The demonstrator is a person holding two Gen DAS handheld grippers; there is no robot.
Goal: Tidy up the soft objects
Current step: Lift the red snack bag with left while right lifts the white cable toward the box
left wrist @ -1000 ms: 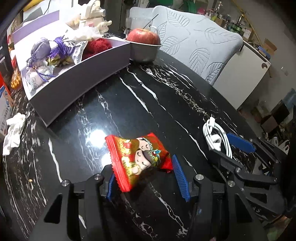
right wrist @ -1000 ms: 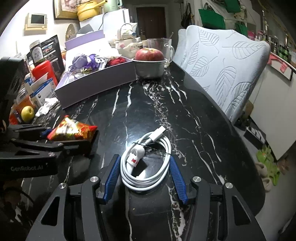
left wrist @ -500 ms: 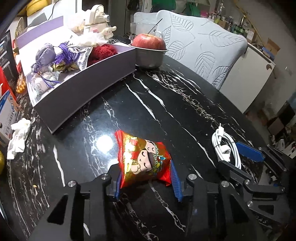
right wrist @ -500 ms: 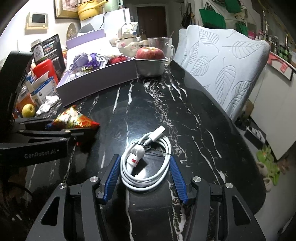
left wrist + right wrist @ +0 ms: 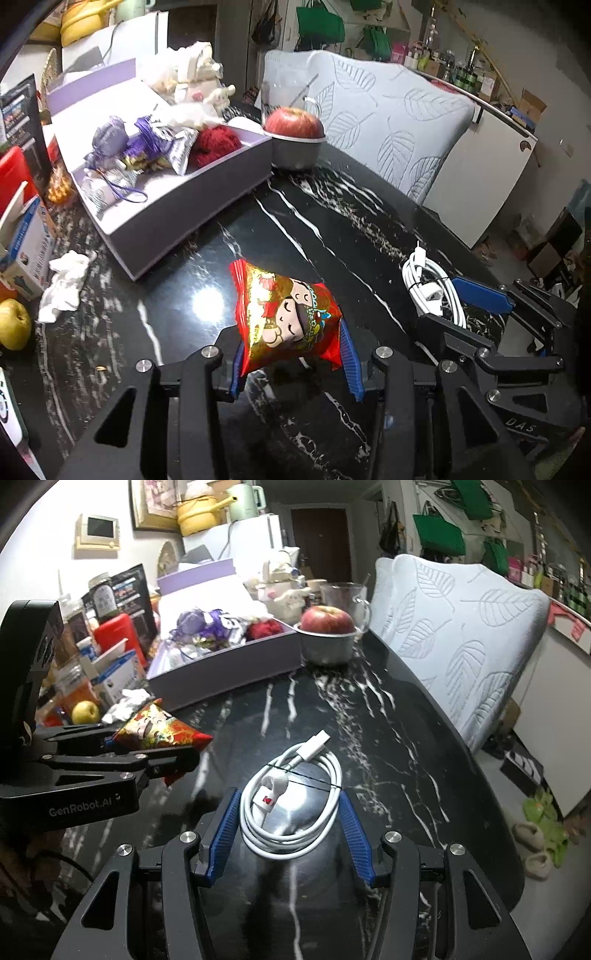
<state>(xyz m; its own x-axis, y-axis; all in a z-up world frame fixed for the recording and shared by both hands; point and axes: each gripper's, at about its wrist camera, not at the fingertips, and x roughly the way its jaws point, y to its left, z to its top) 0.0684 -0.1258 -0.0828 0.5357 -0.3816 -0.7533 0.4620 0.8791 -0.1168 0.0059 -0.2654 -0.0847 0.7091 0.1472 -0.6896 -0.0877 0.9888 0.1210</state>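
A red and gold snack bag point(image 5: 288, 317) with a cartoon face hangs just above the black marble table point(image 5: 332, 229), and my left gripper point(image 5: 291, 339) is shut on its lower half. The right wrist view shows the same bag point(image 5: 159, 731) at the left, in the left gripper point(image 5: 147, 753). My right gripper point(image 5: 286, 801) is shut on a coiled white charging cable point(image 5: 291, 812), with a blue pad against each side of the coil. The cable point(image 5: 432, 291) and right gripper point(image 5: 439, 299) also show at the right of the left wrist view. An open purple box point(image 5: 192, 206) at the back left holds pouches and a red yarn ball point(image 5: 214, 144).
A red apple in a metal bowl point(image 5: 295, 147) stands by the box's right end, with a glass mug point(image 5: 343, 594) behind it. A crumpled tissue point(image 5: 62, 284), a yellow fruit point(image 5: 13, 325) and cartons crowd the left edge. A leaf-patterned cushion point(image 5: 388, 122) borders the table's far right side.
The left jaws closed on the snack bag and lifted it off the table, tilting it upright. The right gripper kept the cable between its pads and rose slightly.
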